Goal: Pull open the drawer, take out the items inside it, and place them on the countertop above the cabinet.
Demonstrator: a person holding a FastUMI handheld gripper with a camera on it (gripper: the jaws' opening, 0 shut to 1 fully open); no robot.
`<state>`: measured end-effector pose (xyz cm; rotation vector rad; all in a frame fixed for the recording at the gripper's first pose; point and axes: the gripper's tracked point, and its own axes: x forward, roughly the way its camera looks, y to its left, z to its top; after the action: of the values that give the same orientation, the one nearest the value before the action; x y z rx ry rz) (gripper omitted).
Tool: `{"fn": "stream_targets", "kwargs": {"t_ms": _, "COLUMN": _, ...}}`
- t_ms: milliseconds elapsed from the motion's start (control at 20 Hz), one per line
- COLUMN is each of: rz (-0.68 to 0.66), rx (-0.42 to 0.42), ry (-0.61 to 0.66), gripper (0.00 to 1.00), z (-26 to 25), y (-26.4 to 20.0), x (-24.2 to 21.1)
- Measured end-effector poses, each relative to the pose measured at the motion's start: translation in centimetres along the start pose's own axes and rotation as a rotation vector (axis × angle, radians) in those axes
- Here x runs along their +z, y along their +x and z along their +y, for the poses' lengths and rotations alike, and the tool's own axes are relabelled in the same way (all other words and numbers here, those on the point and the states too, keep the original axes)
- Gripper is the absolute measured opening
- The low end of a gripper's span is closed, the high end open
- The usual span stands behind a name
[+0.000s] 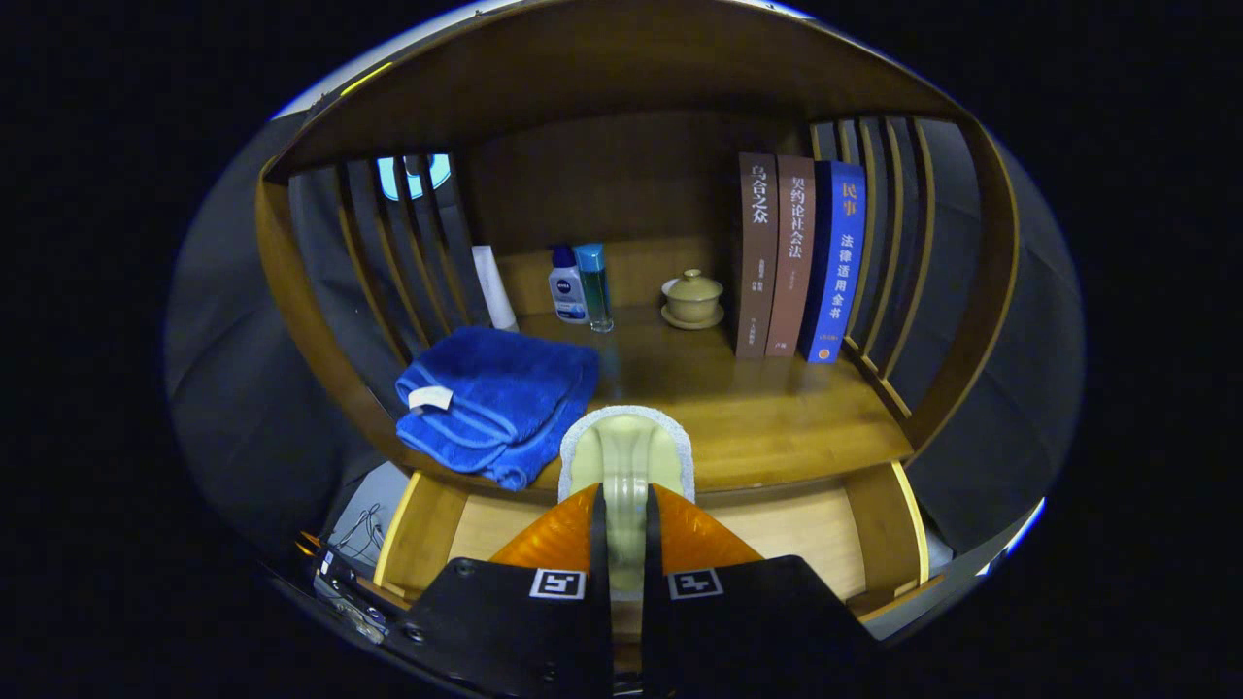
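Wooden cabinet [952, 320]: slatted sides, shelf roof arching over, countertop [777, 408] sitting as its bare brown surface.
Drawer [427, 529]: standing pulled open below the countertop's front edge, pale floor showing either side of the fingers.
Towel [500, 398]: blue, folded, lying on the countertop's left part, one corner hanging over the front edge.
Books [796, 257]: three standing upright at the right, two brown and one blue, touching side by side.
Gripper [626, 515]: fingers pinching the brush handle, both pressing on it, almost closed.
Brush [626, 456]: pale green with a white fuzzy rim, being held over the countertop's front edge, just right of the towel; touching the wood or not, cannot tell.
Lidded cup [692, 296]: tan, sitting on a saucer left of the books.
Bottles [579, 283]: two standing together at the back, white tube [494, 286] leaning just left of them.
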<state>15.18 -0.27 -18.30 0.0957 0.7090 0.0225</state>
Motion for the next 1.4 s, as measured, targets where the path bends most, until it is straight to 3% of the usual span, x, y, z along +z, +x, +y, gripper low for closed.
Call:
{"fn": "stream_targets", "kwargs": {"t_ms": 250, "rz": 0.019, "rx": -0.03, "ry": 0.014, "gripper": 0.16, "z": -1.1, "y": 5.3, "x": 3.7}}
{"fn": "stream_targets", "kwargs": {"t_ms": 700, "rz": 0.174, "rx": -0.079, "ry": 0.003, "gripper": 0.16, "z": -2.3, "y": 13.5, "x": 3.5}}
{"fn": "stream_targets", "kwargs": {"t_ms": 800, "rz": 0.181, "rx": -0.077, "ry": 0.017, "gripper": 0.26, "z": -2.1, "y": 13.8, "x": 3.5}}
{"fn": "stream_targets", "kwargs": {"t_ms": 950, "rz": 0.171, "rx": -0.075, "ry": 0.016, "gripper": 0.3, "z": -2.2, "y": 13.9, "x": 3.9}}
{"fn": "stream_targets", "kwargs": {"t_ms": 1150, "rz": 0.157, "rx": -0.068, "ry": 0.029, "gripper": 0.93, "z": -2.2, "y": 13.8, "x": 4.1}}
{"fn": "stream_targets", "kwargs": {"t_ms": 1200, "rz": 0.152, "rx": -0.064, "ry": 0.034, "gripper": 0.98, "z": -2.1, "y": 13.6, "x": 4.2}}
{"fn": "stream_targets", "kwargs": {"t_ms": 1400, "rz": 0.114, "rx": -0.054, "ry": 0.029, "gripper": 0.99, "z": -1.9, "y": 11.8, "x": 4.3}}
